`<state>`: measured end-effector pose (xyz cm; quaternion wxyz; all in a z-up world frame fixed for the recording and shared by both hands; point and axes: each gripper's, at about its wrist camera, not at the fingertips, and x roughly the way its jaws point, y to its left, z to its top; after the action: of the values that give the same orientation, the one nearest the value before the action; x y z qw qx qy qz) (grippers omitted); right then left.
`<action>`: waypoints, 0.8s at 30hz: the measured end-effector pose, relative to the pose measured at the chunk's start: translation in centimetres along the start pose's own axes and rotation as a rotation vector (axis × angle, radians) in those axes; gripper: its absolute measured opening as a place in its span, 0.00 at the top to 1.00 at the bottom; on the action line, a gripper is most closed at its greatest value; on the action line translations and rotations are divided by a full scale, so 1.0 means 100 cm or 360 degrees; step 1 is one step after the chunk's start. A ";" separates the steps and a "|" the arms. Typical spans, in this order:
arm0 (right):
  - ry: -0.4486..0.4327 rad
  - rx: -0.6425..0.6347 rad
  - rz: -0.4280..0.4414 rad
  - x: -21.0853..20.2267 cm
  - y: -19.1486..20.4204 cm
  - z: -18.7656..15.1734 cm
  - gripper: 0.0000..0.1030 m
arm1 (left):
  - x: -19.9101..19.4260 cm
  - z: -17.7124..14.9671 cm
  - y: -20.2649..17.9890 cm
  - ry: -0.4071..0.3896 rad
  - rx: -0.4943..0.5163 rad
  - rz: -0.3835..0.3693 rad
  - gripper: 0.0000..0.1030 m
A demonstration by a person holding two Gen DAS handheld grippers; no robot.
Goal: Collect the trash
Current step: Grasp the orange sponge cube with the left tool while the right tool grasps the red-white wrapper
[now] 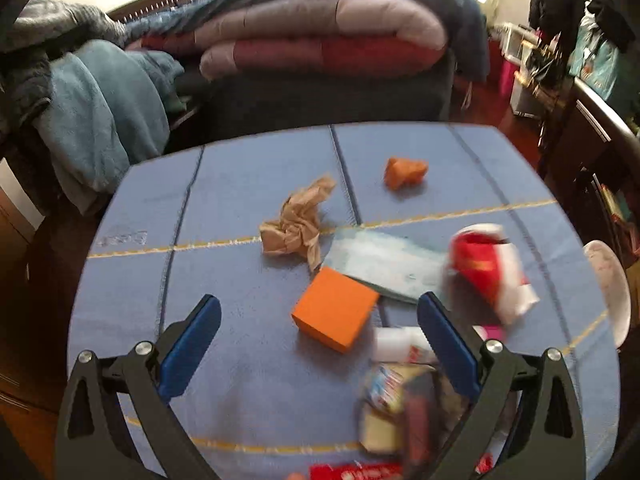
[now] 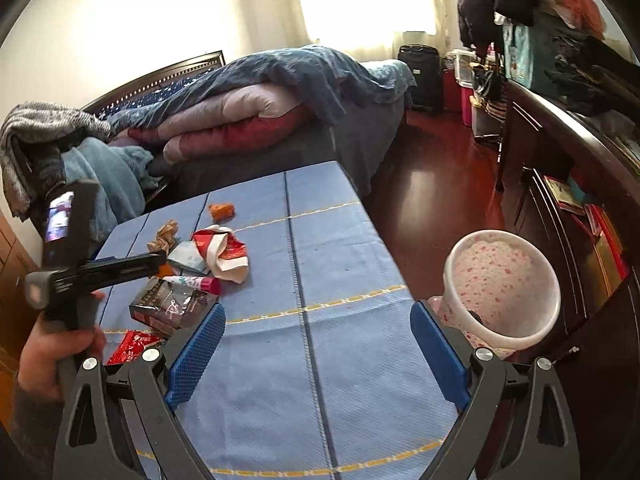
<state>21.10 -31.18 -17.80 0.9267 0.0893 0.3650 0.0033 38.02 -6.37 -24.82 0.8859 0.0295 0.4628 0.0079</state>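
Observation:
Trash lies on the blue tablecloth (image 1: 240, 360): crumpled brown paper (image 1: 298, 226), an orange scrap (image 1: 404, 172), an orange box (image 1: 334, 314), a red and white wrapper (image 1: 492, 272), a pale blue tissue pack (image 1: 384, 266) and a white tube (image 1: 400, 344). My left gripper (image 1: 319, 300) hovers open over the orange box, touching nothing. In the right wrist view my right gripper (image 2: 316, 312) stands open over bare cloth, with the pile (image 2: 224, 250) to its left. A hand (image 2: 52, 360) holds the left gripper (image 2: 158, 260) there. A white, pink-speckled bin (image 2: 500, 292) stands off the table's right edge.
A clear plastic box (image 2: 172, 308) and a red packet (image 2: 132, 348) lie at the pile's near side. A bed with folded quilts (image 2: 248, 120) stands behind the table. Dark wooden furniture (image 2: 580, 200) lines the right side, with red floor (image 2: 432, 200) between.

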 end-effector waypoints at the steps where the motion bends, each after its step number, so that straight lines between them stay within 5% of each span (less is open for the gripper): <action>1: 0.0002 -0.0010 -0.0004 0.002 0.003 0.001 0.10 | 0.008 0.000 0.001 0.0020 0.0003 -0.0009 0.14; 5: 0.0025 -0.0062 -0.0013 0.019 0.017 0.007 0.10 | 0.027 0.001 0.005 0.0072 -0.0029 -0.0145 0.30; 7: 0.0033 -0.0078 -0.0002 0.026 0.023 0.010 0.10 | 0.031 0.001 0.008 0.0077 -0.0044 -0.0199 0.56; 24: 0.0135 -0.0225 0.0079 0.112 0.085 0.037 0.10 | -0.027 -0.010 0.062 -0.0206 -0.0203 -0.0067 0.55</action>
<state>32.32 -22.67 -21.25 0.9140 0.0325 0.4005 0.0559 35.77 -0.27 -22.81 0.9141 -0.0362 0.4036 0.0168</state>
